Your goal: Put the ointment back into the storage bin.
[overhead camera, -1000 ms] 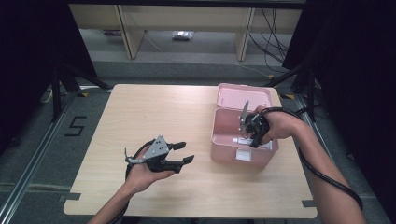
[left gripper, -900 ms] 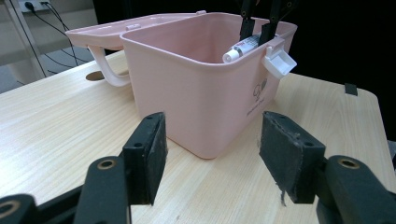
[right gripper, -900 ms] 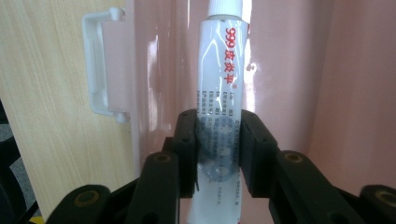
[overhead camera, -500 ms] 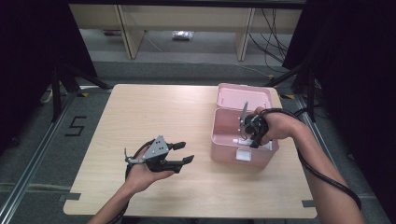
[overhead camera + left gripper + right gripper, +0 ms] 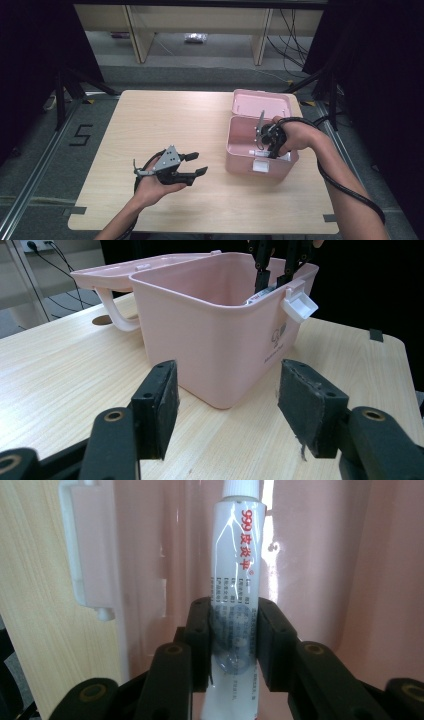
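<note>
Dark curtains close off both sides of the room, and pale shelving and loose cables at the far wall stay too dim to read in detail. On the light wooden table [image 5: 150,120] a pink plastic box [image 5: 250,155] stands near the right edge with its lid [image 5: 262,102] thrown back behind it; a white latch [image 5: 299,305] hangs at the front wall. The right gripper [image 5: 234,630] reaches down into the box, its pads pressed on either side of a white tube [image 5: 235,580] with red lettering and a white cap. From the right gripper view the tube's lower end runs out of the picture between the jaws, and the small grey print on it is too blurred to read. In the high view the hand [image 5: 295,136] and the gripper body cover most of the box's inside, so only a pale strip of the tube [image 5: 260,153] shows along the front wall, and whether it touches the floor of the box cannot be told. The left gripper [image 5: 192,164] rests in the person's upturned hand above the near-left part of the table, well apart from the box, its jaws standing wide with nothing between them. From the left gripper view the box rises just beyond those black pads [image 5: 159,407], and the right gripper's fingertips dip over its rim, their upper parts cut off by the top edge.
</note>
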Tool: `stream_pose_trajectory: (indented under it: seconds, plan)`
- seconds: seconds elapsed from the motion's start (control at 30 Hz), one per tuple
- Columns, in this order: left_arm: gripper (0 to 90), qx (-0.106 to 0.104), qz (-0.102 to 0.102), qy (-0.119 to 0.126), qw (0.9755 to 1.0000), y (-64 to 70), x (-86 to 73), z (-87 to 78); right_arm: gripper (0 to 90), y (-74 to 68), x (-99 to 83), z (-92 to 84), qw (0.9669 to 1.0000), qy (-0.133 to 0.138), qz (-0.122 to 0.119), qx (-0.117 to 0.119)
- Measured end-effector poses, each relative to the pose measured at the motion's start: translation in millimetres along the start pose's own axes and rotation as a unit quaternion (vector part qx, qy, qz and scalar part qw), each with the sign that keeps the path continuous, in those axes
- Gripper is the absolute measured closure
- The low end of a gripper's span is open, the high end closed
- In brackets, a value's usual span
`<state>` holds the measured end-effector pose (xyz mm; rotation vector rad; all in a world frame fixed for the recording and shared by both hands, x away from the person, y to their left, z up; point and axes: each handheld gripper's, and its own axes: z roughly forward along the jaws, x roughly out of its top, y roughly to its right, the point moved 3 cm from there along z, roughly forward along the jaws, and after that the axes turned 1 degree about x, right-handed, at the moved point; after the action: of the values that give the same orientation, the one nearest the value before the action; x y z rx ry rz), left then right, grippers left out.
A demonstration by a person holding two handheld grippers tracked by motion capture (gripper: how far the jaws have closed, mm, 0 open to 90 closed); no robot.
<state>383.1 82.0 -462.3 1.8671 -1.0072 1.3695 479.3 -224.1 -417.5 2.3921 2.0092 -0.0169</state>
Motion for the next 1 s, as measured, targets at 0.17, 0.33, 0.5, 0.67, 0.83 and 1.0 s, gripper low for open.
stream_pose_trajectory:
  seconds: [0.17, 0.33, 0.5, 0.67, 0.83, 1.0]
  plan:
    - [40.7, 0.001, -0.001, -0.001, 1.0, 0.5, 0.1, 0.2, 71.5, 1.3, 1.1, 2.6, 1.0, 0.0, -0.005, 0.0]
    - [40.7, 0.001, -0.002, -0.001, 1.0, 0.3, -0.7, -0.2, 71.5, 0.8, 0.9, 3.6, 1.0, -0.005, 0.007, 0.005]
    - [40.7, 0.001, -0.002, -0.001, 1.0, 0.3, -0.9, 0.0, 71.5, 2.9, 1.4, 6.1, 1.0, -0.006, -0.002, 0.005]
    - [40.7, 0.0, -0.001, -0.002, 1.0, 0.6, -0.7, 0.3, 71.5, 3.6, 1.6, 7.8, 0.9999, -0.008, 0.003, 0.007]
    - [40.7, 0.001, -0.001, -0.002, 1.0, 0.6, -1.0, 0.7, 71.5, 5.7, 1.5, 9.8, 0.9999, -0.006, -0.007, 0.01]
    - [40.7, 0.0, 0.0, -0.002, 1.0, 0.9, -1.0, 0.6, 71.5, 6.6, 0.2, 11.5, 0.9999, -0.005, 0.001, 0.01]
